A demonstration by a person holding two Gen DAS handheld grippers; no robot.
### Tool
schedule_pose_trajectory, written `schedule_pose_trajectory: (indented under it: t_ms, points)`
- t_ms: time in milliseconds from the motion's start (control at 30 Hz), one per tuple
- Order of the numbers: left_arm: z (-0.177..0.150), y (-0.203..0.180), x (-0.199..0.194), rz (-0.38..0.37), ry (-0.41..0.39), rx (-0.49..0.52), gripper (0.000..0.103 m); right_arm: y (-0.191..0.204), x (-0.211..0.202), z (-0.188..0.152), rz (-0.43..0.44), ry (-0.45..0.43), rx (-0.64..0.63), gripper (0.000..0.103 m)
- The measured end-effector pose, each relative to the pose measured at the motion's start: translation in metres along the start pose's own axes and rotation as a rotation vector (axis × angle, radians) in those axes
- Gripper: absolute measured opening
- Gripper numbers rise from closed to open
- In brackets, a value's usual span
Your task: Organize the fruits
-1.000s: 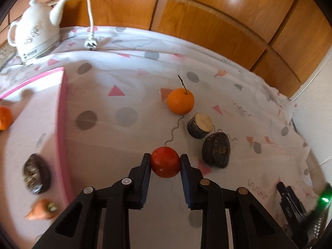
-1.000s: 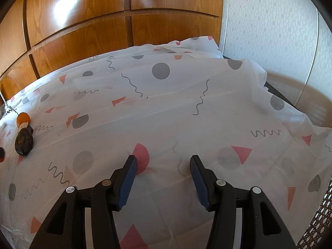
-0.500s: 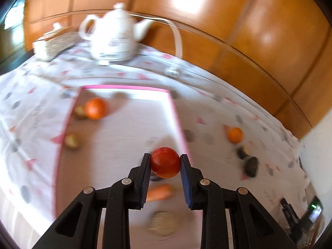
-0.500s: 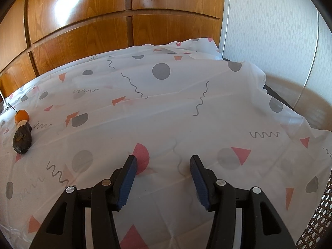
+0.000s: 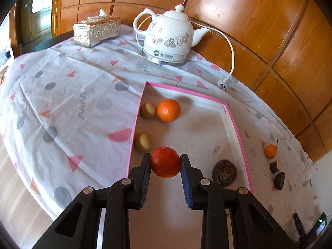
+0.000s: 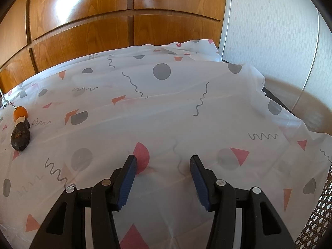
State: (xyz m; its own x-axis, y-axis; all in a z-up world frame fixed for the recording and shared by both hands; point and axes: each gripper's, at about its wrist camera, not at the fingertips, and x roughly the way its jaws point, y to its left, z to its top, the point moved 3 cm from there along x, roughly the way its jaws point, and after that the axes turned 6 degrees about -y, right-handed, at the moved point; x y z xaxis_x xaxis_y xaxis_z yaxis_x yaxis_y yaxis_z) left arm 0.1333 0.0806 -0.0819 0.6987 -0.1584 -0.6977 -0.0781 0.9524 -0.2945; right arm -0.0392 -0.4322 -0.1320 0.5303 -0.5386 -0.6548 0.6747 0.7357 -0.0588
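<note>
My left gripper (image 5: 165, 164) is shut on a red round fruit (image 5: 165, 161) and holds it above the pink-rimmed tray (image 5: 236, 128). In the tray lie an orange (image 5: 168, 110), two small yellowish fruits (image 5: 148, 110) (image 5: 143, 141) and a dark brown fruit (image 5: 224, 172). On the cloth to the right lie a small orange with a stem (image 5: 270, 151), a cut brown piece (image 5: 274, 167) and a dark fruit (image 5: 279, 180). My right gripper (image 6: 163, 167) is open and empty over the cloth; the small orange (image 6: 20, 113) and dark fruit (image 6: 20, 136) show at its far left.
A white kettle (image 5: 168, 41) with cord and plug (image 5: 223, 84) stands behind the tray. A silver tissue box (image 5: 97, 31) is at the back left. Wooden panels back the table. A white wall (image 6: 280, 31) and the table's right edge border my right side.
My left gripper has carried the red fruit from the cloth leftward and now holds it above the tray. My right gripper has barely moved.
</note>
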Motion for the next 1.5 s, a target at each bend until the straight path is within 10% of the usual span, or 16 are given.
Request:
schedule_pose_trajectory:
  t_ms: [133, 1500]
  points:
    - [0.005, 0.001, 0.003, 0.034, -0.024, 0.012, 0.042, 0.001, 0.0, 0.0, -0.004, 0.0, -0.005, 0.054]
    - [-0.039, -0.013, -0.043, 0.063, -0.058, 0.05, 0.053, 0.001, -0.001, -0.001, -0.009, 0.001, -0.007, 0.054]
